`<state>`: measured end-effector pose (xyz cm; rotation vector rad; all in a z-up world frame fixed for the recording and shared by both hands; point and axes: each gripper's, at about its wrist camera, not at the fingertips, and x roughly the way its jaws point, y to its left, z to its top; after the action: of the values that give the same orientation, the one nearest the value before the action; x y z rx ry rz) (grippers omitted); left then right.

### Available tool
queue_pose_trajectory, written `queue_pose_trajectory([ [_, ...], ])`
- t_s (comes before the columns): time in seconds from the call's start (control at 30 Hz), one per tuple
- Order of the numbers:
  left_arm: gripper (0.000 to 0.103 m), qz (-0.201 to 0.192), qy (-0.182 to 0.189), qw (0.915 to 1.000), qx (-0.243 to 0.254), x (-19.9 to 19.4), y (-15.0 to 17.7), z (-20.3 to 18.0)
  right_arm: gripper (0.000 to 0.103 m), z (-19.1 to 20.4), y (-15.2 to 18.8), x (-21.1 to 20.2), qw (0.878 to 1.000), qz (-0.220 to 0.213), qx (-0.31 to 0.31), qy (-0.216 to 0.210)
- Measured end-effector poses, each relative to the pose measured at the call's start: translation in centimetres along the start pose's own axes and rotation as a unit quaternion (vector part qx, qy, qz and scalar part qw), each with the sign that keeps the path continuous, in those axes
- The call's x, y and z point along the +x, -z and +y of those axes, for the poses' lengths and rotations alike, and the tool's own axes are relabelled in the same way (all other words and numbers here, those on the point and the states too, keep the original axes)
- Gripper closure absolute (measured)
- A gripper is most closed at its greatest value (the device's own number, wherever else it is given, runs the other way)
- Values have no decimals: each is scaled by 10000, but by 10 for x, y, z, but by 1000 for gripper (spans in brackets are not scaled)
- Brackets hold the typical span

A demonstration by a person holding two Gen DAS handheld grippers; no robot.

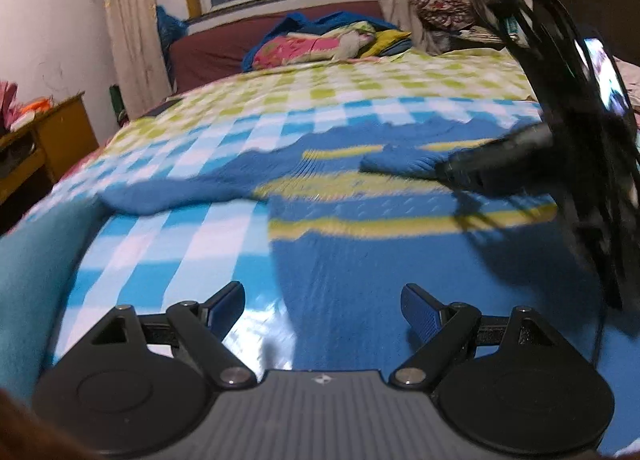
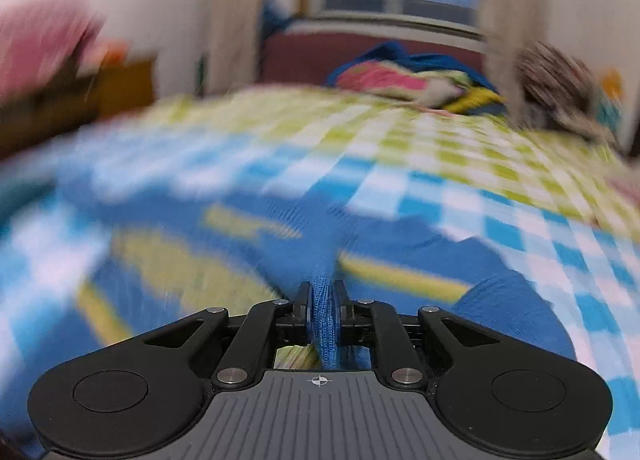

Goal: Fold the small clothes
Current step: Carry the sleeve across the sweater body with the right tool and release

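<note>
A small blue knitted sweater with yellow stripes (image 1: 360, 244) lies spread on the checked bedspread (image 1: 224, 132). My left gripper (image 1: 323, 302) hovers open over its lower part, nothing between the fingers. In the left wrist view my right gripper (image 1: 438, 171) reaches in from the right, pinching the end of a blue sleeve (image 1: 396, 162) folded over the chest. The right wrist view shows my right gripper (image 2: 322, 306) shut on that blue sleeve (image 2: 320, 260), the knit bunched between the pads. The other sleeve (image 1: 160, 190) stretches out to the left.
A pile of colourful bedding (image 1: 320, 44) and a patterned bundle (image 1: 440, 0) lie at the head of the bed under the window. A wooden cabinet (image 1: 48, 140) stands left of the bed. A teal cloth (image 1: 28, 280) lies at the near left edge.
</note>
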<state>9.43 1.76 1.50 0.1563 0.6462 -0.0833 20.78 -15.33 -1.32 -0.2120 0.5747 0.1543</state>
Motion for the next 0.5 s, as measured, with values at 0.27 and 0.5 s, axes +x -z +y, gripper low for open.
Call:
queue_pose_trajectory([
  [0.27,12,-71,288,9992,-272,2,9,31,75,17,-4,-4,9978,-124,-614,215],
  [0.5,12,-74,375,9982,-453,4,10,47,65,36,-12,25,9959,115,-891,116],
])
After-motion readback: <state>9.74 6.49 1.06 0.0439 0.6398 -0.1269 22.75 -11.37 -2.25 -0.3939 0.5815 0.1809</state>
